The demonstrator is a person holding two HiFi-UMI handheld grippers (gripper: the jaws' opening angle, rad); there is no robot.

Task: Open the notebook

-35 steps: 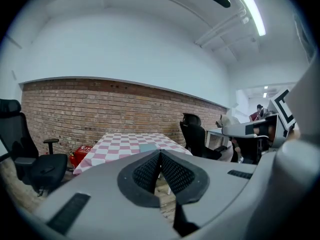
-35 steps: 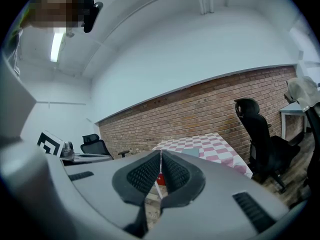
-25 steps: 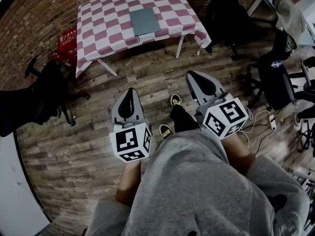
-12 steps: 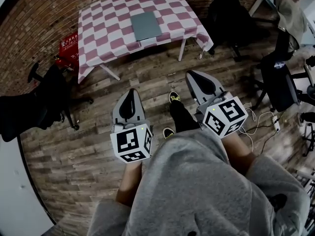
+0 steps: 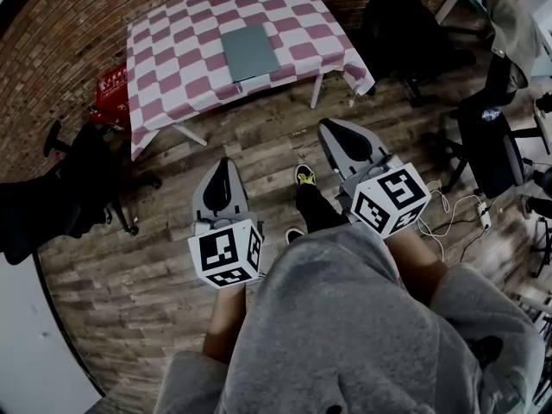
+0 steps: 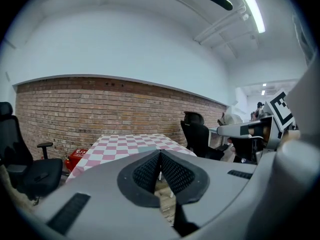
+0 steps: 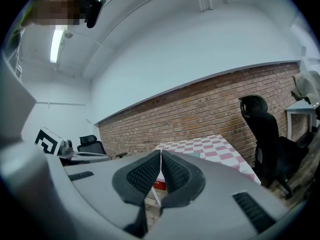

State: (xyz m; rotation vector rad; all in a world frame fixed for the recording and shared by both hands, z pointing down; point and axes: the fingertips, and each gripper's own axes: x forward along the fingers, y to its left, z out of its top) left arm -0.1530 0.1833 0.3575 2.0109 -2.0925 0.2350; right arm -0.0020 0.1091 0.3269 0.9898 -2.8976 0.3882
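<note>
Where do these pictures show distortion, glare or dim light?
Head view: strong fisheye, black corners, dim light; the floor planks bend, the notebook looks clear. Left gripper view: the ceiling lamp glares and the brick wall curves. Right gripper view: the wall tilts and bends; a lamp blows out.

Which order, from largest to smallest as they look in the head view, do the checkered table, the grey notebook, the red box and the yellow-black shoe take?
1. checkered table
2. grey notebook
3. red box, partly hidden by the cloth, so less sure
4. yellow-black shoe, smallest although nearer the camera
</note>
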